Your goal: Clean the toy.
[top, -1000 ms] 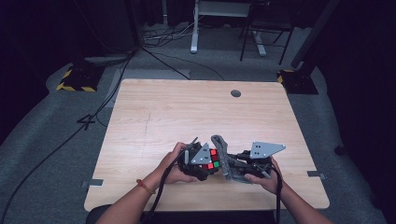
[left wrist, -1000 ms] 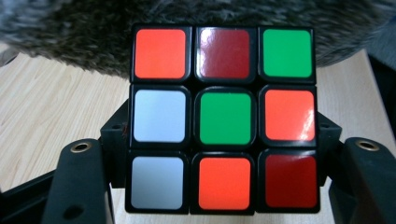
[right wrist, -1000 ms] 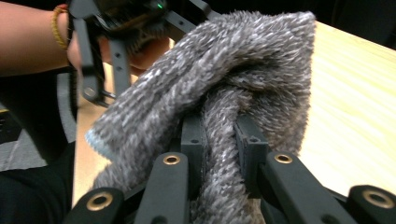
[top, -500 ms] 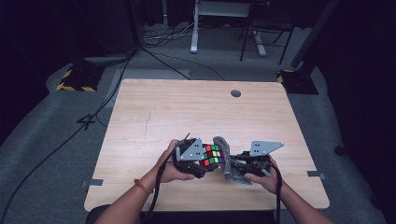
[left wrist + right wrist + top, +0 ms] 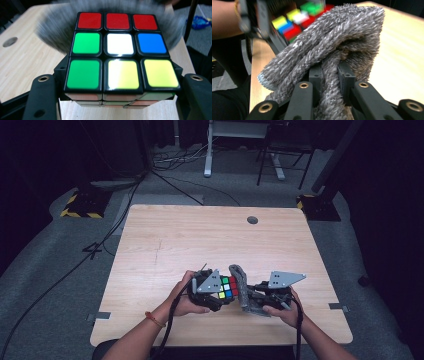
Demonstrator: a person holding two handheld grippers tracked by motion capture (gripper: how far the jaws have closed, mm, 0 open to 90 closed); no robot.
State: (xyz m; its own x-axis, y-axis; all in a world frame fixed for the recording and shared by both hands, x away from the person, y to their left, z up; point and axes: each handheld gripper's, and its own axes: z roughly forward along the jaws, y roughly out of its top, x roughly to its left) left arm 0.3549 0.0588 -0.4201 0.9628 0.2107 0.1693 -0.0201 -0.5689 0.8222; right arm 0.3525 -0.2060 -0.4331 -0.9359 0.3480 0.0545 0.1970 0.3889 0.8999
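Note:
A Rubik's cube (image 5: 227,287) is held just above the wooden table (image 5: 200,235) near its front edge, and my left gripper (image 5: 214,292) is shut on it. In the left gripper view the cube (image 5: 120,47) shows a red top row, then green, white and blue, then green and two yellows, and sits between the black jaws of the left gripper (image 5: 120,96). My right gripper (image 5: 252,296) is shut on a grey fuzzy cloth (image 5: 242,287). The cloth (image 5: 332,42) bunches over the right gripper (image 5: 330,73) and presses against the cube (image 5: 294,22). Behind the cube the cloth (image 5: 53,32) looks blurred.
A round cable hole (image 5: 252,220) sits near the table's far edge. Bare wood stretches across the far half of the table. On the floor beyond are cables (image 5: 175,185), a desk frame (image 5: 207,150) and yellow-black striped blocks (image 5: 80,205).
The left hand has turned the cube slightly, so more of its coloured face points up. The right hand and the cloth stay in place against the cube.

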